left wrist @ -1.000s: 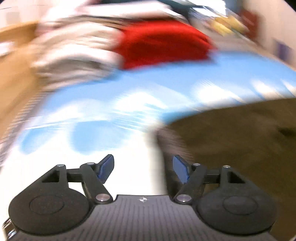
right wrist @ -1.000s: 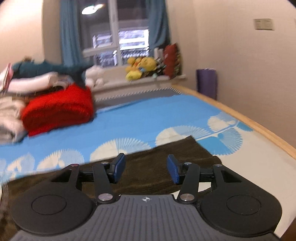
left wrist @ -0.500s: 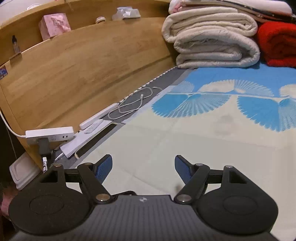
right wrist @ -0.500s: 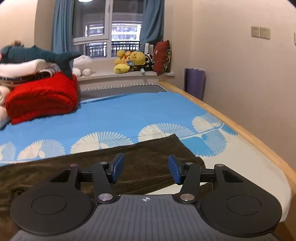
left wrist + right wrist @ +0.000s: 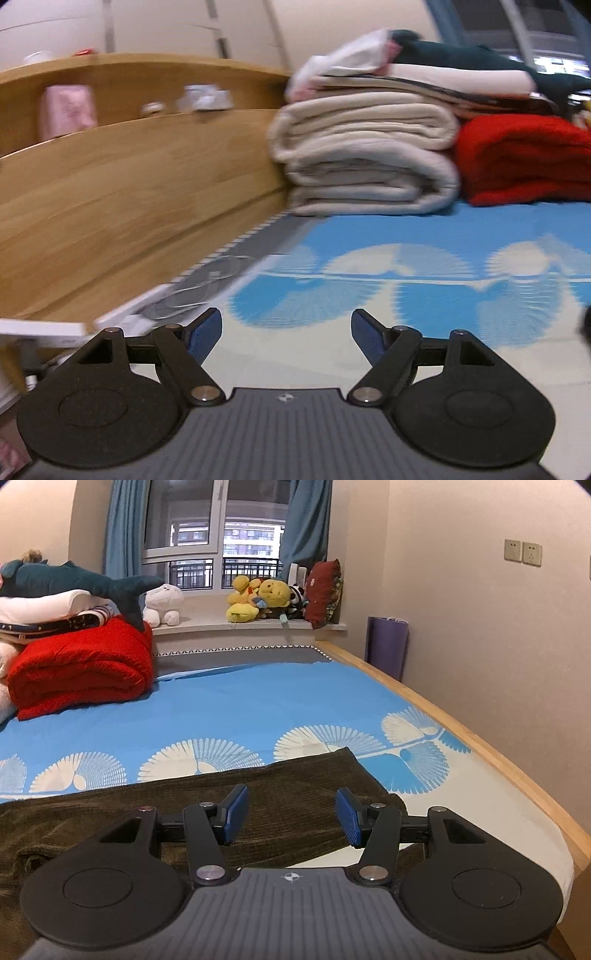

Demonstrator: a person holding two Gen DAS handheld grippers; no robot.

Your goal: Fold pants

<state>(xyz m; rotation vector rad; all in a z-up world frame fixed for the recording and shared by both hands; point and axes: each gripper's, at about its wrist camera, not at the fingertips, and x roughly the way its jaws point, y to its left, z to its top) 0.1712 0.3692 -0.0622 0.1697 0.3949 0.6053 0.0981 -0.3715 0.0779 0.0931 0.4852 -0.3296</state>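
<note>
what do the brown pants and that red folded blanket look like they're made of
Brown pants: likely corduroy, matte, judging by fine parallel ribs across the cloth. Red blanket: probably plush fleece or thick knit; fuzzy, lofty rounded folds, no sheen.

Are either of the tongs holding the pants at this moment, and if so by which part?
Nothing is held. The right tongs hang open over the brown pants; the left tongs are open over the bedsheet.

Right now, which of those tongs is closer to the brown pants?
Right. The right tongs hang open directly over the brown pants; the left tongs, also open, face bare sheet beside the wooden headboard.
</note>
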